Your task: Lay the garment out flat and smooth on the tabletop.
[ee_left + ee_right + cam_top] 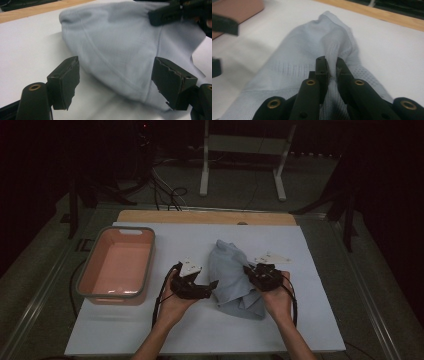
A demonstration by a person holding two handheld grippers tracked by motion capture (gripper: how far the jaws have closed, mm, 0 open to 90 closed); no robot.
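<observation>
White sheet-covered surface [150, 330] with a bare wooden strip along its far edge, dark room behind. Landmark: the crumpled pale blue knit garment [232, 277], lying mid-surface. Well to its left stands a salmon-pink rectangular plastic tub [118, 265] with a grey rim. Right claw [248, 269] sits on the garment's right edge, jaws pressed together on a raised fold of its ribbed fabric [332, 53]. Left claw [212, 286] is at the garment's left edge, jaws spread, cloth between them but pads not pressing it [112, 75].
</observation>
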